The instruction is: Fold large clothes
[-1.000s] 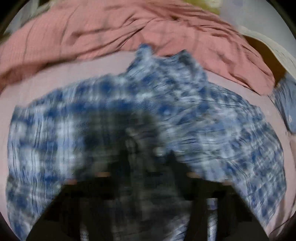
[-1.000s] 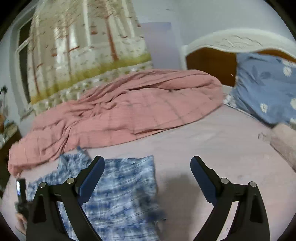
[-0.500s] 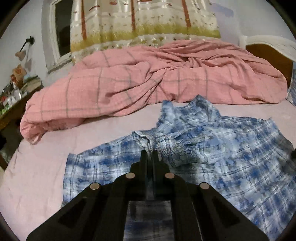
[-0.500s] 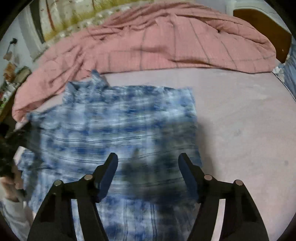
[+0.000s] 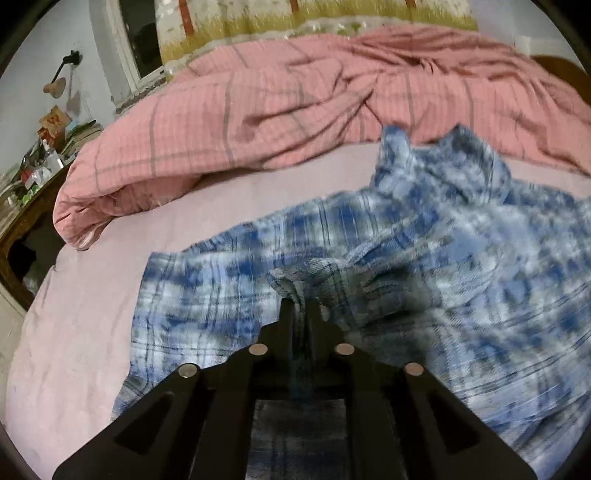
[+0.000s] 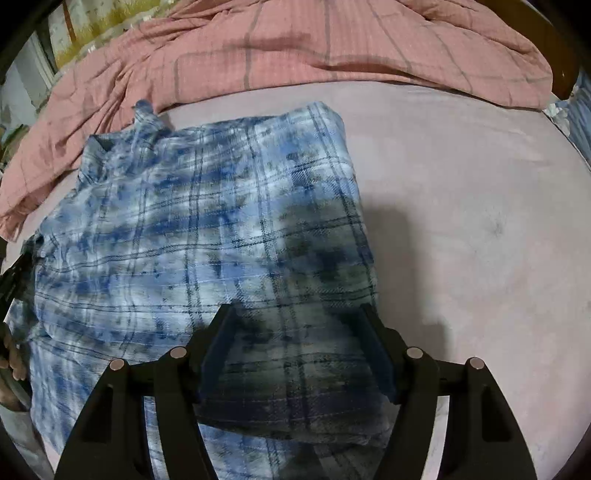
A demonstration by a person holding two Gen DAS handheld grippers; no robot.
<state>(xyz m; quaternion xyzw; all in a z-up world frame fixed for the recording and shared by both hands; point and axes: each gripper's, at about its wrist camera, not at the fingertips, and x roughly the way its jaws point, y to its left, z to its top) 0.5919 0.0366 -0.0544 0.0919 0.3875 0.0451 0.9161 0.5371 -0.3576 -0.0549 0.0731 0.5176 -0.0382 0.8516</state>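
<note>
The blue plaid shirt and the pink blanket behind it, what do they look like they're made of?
The blue plaid shirt looks like soft woven cotton, maybe flannel: matte, limp, with a faint brushed weave. The pink blanket looks like lightweight cotton, possibly crinkled or waffle-textured: matte, finely ribbed, bunched in soft folds. Neither fibre is certain.

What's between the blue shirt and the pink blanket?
Just bare pale pink sheet, seen in the right wrist view, runs between the shirt and the blanket.

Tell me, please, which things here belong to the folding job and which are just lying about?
Part of the job:
- blue plaid shirt
- left tongs, shut on a bunch of its cloth
- right tongs, open over its edge

Just lying about:
- pink blanket
- curtain
- cluttered side table
</note>
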